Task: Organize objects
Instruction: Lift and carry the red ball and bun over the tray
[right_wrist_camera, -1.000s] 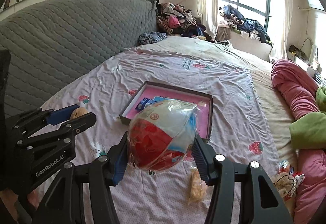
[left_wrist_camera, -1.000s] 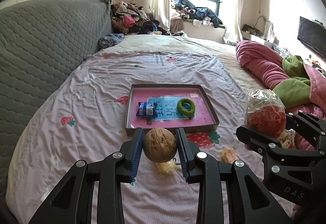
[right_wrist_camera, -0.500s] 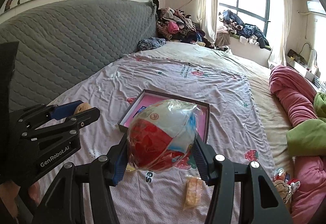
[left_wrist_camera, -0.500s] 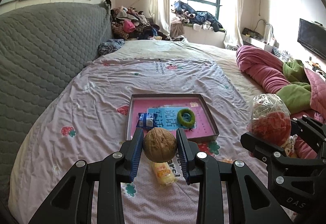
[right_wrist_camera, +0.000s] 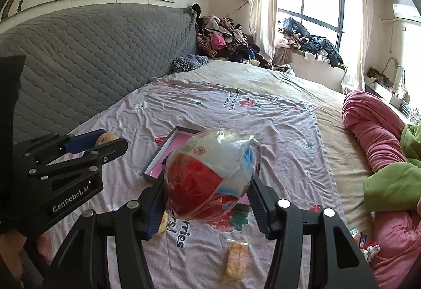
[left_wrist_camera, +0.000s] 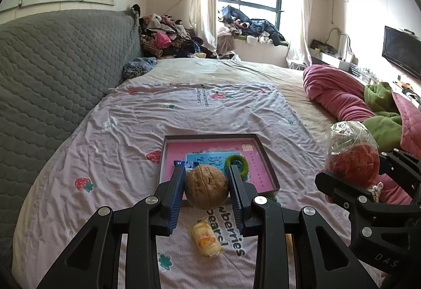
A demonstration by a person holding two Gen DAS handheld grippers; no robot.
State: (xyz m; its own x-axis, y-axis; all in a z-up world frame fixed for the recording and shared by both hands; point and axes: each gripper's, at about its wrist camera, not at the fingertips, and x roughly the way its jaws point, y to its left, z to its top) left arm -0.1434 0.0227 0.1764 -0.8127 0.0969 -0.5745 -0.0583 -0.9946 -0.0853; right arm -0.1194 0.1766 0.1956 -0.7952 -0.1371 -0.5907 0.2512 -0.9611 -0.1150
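two items lifted, tray half filled

the shallow pink tray [left_wrist_camera: 265, 157] on the bedsheet [left_wrist_camera: 118, 131] already holds a green ring [left_wrist_camera: 240, 161] and a small blue packet [left_wrist_camera: 184, 164]. two yellow wrapped snacks [left_wrist_camera: 205, 237] [right_wrist_camera: 236, 258] lie on the sheet near the tongs, not yet tidied. the left gripper [left_wrist_camera: 206, 190] is clamped on a walnut [left_wrist_camera: 206, 190], held above the sheet just short of the tray's near edge. the right gripper [right_wrist_camera: 208, 183] is clamped on a plastic-wrapped red, white and blue ball [right_wrist_camera: 210, 176], to the right of the tray.
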